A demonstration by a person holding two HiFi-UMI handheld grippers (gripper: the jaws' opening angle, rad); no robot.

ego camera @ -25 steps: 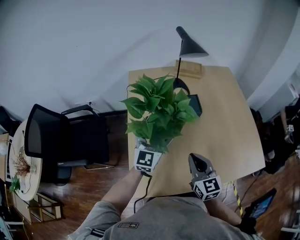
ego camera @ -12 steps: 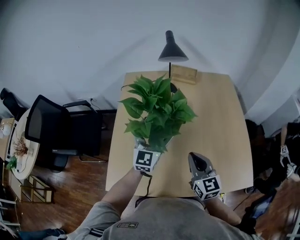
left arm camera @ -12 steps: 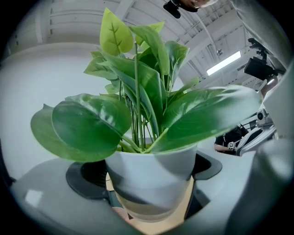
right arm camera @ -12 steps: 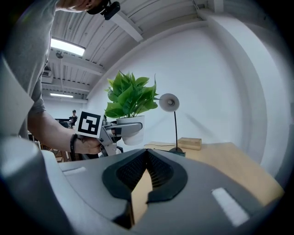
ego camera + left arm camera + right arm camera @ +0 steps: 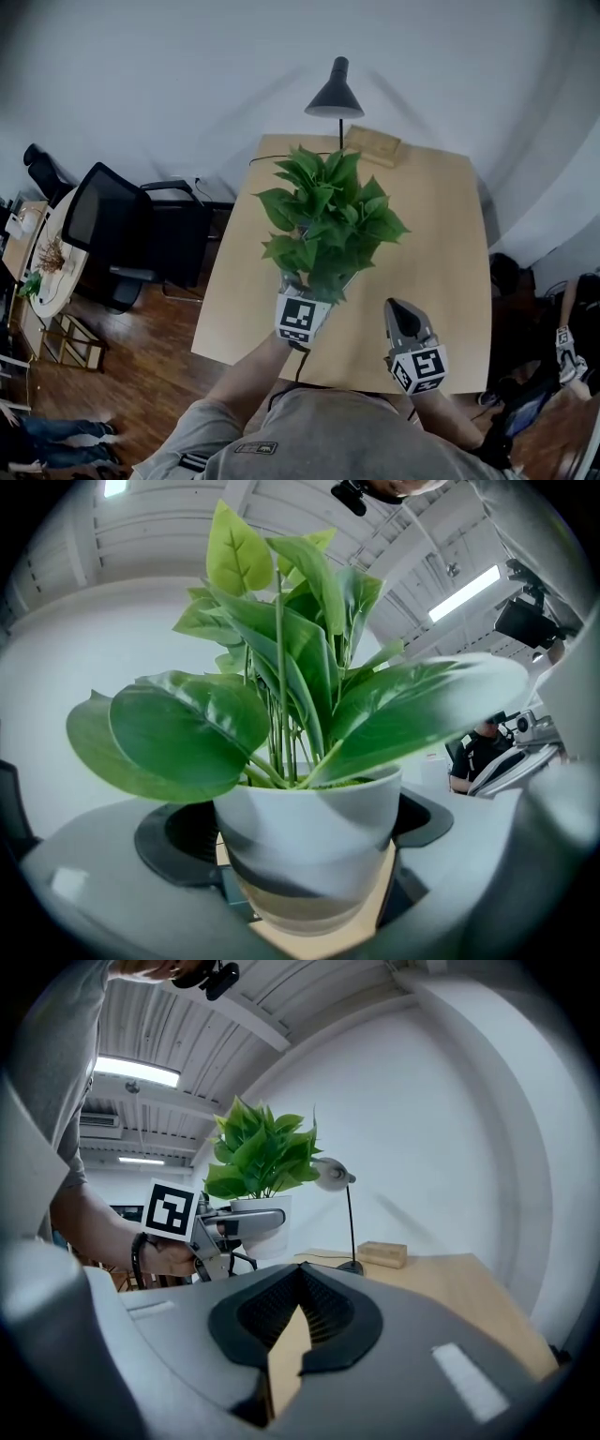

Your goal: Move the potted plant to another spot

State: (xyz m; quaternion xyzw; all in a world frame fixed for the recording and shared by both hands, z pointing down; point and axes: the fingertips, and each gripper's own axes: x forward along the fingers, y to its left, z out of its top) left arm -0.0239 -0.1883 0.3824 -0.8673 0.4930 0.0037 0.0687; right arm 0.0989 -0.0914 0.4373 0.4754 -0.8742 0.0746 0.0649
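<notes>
Head view: potted plant (image 5: 330, 225) at 10 o'clock of the right gripper (image 5: 397, 313), over the near-left part of the wooden table (image 5: 441, 234), pinched at its base by the left gripper (image 5: 302, 302); leaves fan up toward the camera, long axis of the stems upright. Black-and-white square code on each marker cube (image 5: 300, 320). Black lamp (image 5: 336, 92) and wooden block (image 5: 372, 145) at the table's 12 o'clock edge; black office chair (image 5: 127, 234) at 9 o'clock, off the table

Left gripper view: jaws clamped against both sides of the white pot (image 5: 307, 841); pot upright, rim level, stems rising to 12 o'clock, big leaves spreading to 9 and 3 o'clock. Tan tabletop shows under the pot, cannot tell if they touch

Right gripper view: jaws pressed together, nothing between them, only tabletop past the tips. Plant at 11 o'clock, upright in the left gripper, which a hand (image 5: 164, 1255) holds; lamp just right of the leaves, wooden block at 1 o'clock on the table
</notes>
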